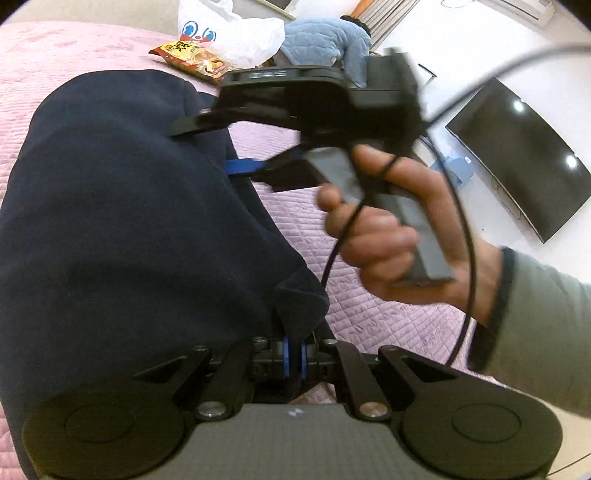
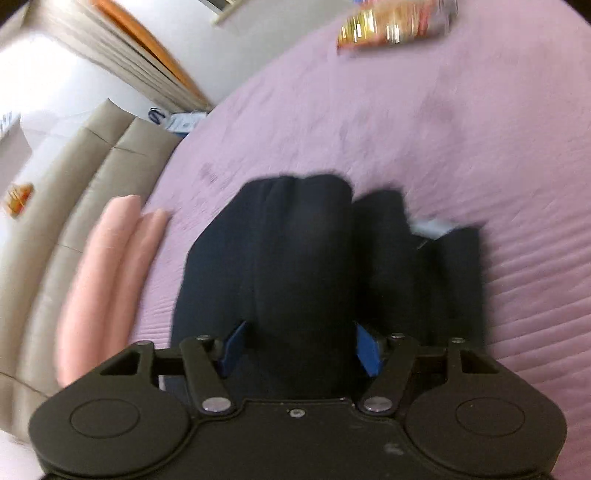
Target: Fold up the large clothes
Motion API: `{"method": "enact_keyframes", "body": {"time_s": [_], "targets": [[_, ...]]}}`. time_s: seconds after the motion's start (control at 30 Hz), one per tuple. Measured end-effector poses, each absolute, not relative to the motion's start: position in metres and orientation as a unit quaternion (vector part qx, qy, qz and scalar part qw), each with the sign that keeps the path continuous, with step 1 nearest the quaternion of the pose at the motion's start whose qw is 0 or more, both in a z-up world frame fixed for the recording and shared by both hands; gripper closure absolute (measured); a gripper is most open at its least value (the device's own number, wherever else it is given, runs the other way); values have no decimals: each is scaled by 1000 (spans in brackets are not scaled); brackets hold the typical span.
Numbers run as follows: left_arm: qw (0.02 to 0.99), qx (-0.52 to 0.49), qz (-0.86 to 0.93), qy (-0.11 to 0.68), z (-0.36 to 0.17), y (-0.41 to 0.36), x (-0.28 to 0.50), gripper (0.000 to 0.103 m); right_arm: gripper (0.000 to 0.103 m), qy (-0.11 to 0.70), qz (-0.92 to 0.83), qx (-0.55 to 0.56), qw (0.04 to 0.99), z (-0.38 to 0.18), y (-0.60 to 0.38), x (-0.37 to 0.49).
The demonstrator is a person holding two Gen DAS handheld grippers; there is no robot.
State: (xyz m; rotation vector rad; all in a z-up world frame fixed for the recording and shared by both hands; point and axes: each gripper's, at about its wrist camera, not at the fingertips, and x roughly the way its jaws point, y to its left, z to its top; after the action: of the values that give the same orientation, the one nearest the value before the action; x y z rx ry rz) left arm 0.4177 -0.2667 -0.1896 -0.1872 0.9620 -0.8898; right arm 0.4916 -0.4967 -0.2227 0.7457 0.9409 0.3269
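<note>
A: Left gripper [image 1: 294,360] is pinching the navy garment [image 1: 122,229], lying on the pink bedspread [image 1: 369,314].
B: Right gripper [image 2: 299,349] is standing apart, cloth bulging between its fingers.

the right wrist view is smeared with blur. the right gripper [image 2: 299,350] fills the bottom edge, its blue pads [image 2: 367,350] standing apart on either side of a hump of dark navy garment [image 2: 295,258]; whether the pads touch the cloth cannot be told. the garment lies bunched in folds on a pink quilted bedspread [image 2: 461,147]. to the left, a pale pink pillow [image 2: 110,266] lies along the bed's edge beside a beige padded headboard [image 2: 74,184]. a snack packet [image 2: 391,27] lies at the far end of the bedspread, well apart from the garment.
</note>
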Motion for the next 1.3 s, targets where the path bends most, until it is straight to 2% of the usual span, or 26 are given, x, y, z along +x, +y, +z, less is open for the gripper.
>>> {"method": "enact_keyframes", "body": {"time_s": [0.1,0.27,0.37,0.43,0.53,0.63,0.67,0.73,0.8,0.83,0.97,1.03,1.1,1.2,1.27,1.3], "targets": [[788,-85,-422,440,-189,-266,421,97,86,428,164,356,814,-211,-494,486],[776,-94,-468,412,-167,-286,417,96,88,369,154,298,866,-152,-505,458],[770,-97,-479,410,-164,-301,417,96,89,358,124,262,888,-141,-511,448],[766,-71,-468,435,-187,-313,418,96,89,375,96,245,889,-159,-512,458],[766,-27,-434,473,-236,-322,417,96,89,423,61,260,866,-215,-518,467],[767,-24,-443,464,-239,-317,408,93,89,420,56,298,855,-241,-527,463],[760,-27,-449,469,-236,-314,405,89,86,419,58,306,853,-240,-530,461],[740,-32,-466,484,-231,-307,399,89,76,421,61,319,847,-235,-539,459],[714,-27,-484,505,-223,-294,390,88,32,425,51,317,846,-221,-551,453],[711,-23,-486,507,-217,-286,388,88,27,425,28,300,853,-213,-556,449],[751,-50,-460,471,-171,-232,393,88,27,401,14,225,888,-169,-567,434],[787,-79,-423,442,-157,-209,409,88,32,380,43,199,902,-152,-554,440],[807,-86,-396,430,-160,-199,426,88,55,364,89,164,912,-138,-527,451],[795,-104,-392,451,-189,-198,440,89,78,349,173,115,914,-131,-475,473],[790,-111,-384,465,-214,-198,438,100,83,344,219,74,910,-137,-442,486],[790,-119,-380,466,-222,-194,436,100,83,345,239,58,906,-143,-427,492]]}}
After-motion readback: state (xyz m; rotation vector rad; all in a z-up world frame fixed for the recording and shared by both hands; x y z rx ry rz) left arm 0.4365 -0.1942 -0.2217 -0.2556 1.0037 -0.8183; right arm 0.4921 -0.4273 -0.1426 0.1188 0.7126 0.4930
